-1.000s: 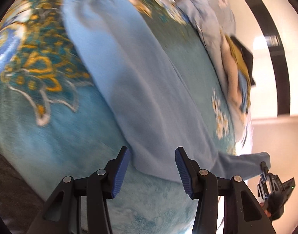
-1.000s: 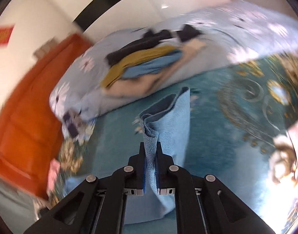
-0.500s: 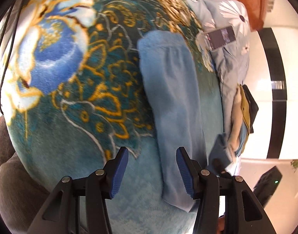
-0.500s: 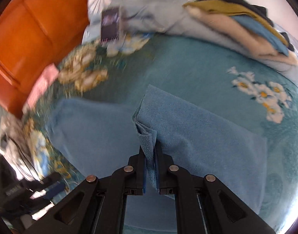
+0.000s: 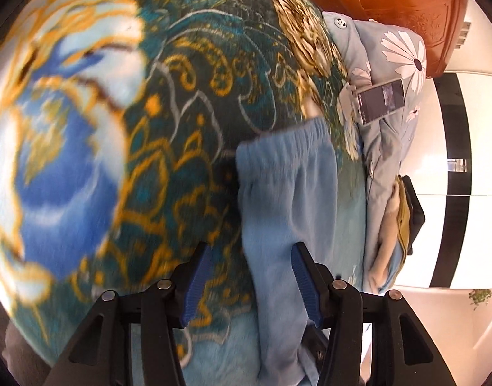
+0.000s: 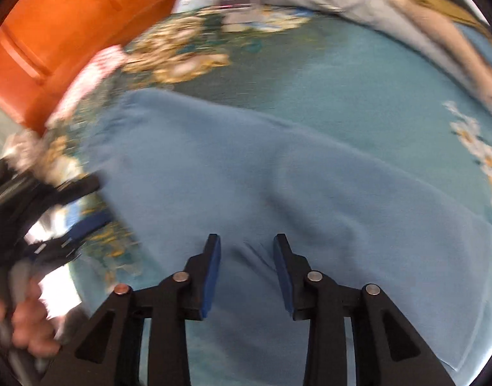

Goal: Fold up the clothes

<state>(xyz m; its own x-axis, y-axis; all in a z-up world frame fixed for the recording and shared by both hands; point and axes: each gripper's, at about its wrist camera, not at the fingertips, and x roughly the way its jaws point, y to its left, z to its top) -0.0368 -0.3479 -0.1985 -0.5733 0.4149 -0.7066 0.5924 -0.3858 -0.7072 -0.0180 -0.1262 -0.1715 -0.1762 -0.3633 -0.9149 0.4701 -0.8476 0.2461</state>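
While lying folded lengthwise:
Light blue trousers (image 6: 278, 173): flat on bed blanket (image 6: 358, 74), near its middle.
Left gripper (image 5: 249, 280): jaws apart, over trouser edge.
Right gripper (image 6: 247, 267): jaws apart, nothing held, probably to regrasp.

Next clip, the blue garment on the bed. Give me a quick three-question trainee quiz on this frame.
1. True or false: the right gripper is clamped on the light blue garment.
2. What lies on the floral pillow? A) phone B) book C) remote
3. Fill in: the left gripper is ____, holding nothing.

Key: 1 false, its jaws stand apart above the cloth; 2 A, the phone; 3 open.
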